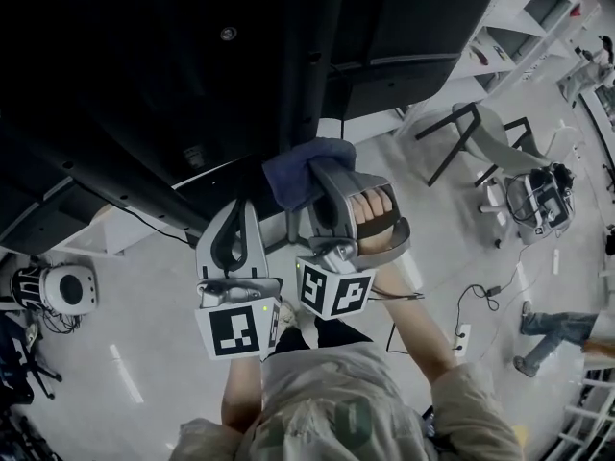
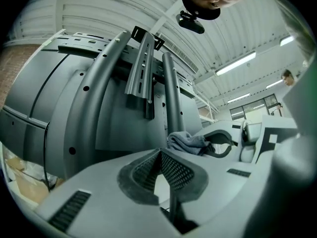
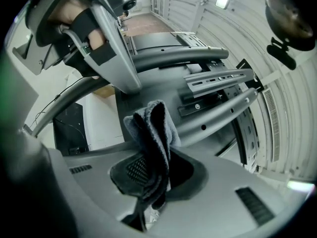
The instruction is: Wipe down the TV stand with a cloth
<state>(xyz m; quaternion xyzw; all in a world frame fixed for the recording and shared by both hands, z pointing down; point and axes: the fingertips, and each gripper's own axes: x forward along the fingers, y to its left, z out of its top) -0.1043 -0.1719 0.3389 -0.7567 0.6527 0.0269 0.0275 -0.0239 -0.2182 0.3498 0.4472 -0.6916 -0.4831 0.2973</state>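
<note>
A workshop with a pale grey floor (image 1: 135, 344) lies below you, with white shelving at the far edge and strip lights (image 2: 242, 62) on a ribbed ceiling.

The cloth (image 1: 298, 169), a folded blue-grey rag, is pinched in your right gripper (image 1: 322, 176). In the right gripper view its jaws are pressed onto the cloth's lower folds, and the rest stands up out of them in a thick bunch (image 3: 151, 128).

Just past the cloth is the TV stand (image 1: 298, 56), dark and tall, filling the upper left of the head view. The cloth sits at the stand's lower edge. No view shows whether it touches. Beyond the right gripper's jaws you see the stand's back, with curved grey tubes and a slotted bracket (image 3: 218, 76).

Your hand (image 1: 372, 207) grips the right gripper's handle, with its marker cube (image 1: 333, 291) nearest your body.

Your left gripper (image 1: 235, 243) is just to the left of the right one, a little lower, and apart from the stand. Its jaws are pressed together with nothing between them (image 2: 161, 165). Ahead of them the same tubes rise, and to their right the cloth shows again (image 2: 185, 142).

Farther off on your right are a black-framed chair (image 1: 480, 133), a cable running to a power strip (image 1: 461, 334), and a person's legs (image 1: 548, 327) on the floor. On your left is a round white device (image 1: 67, 288).
</note>
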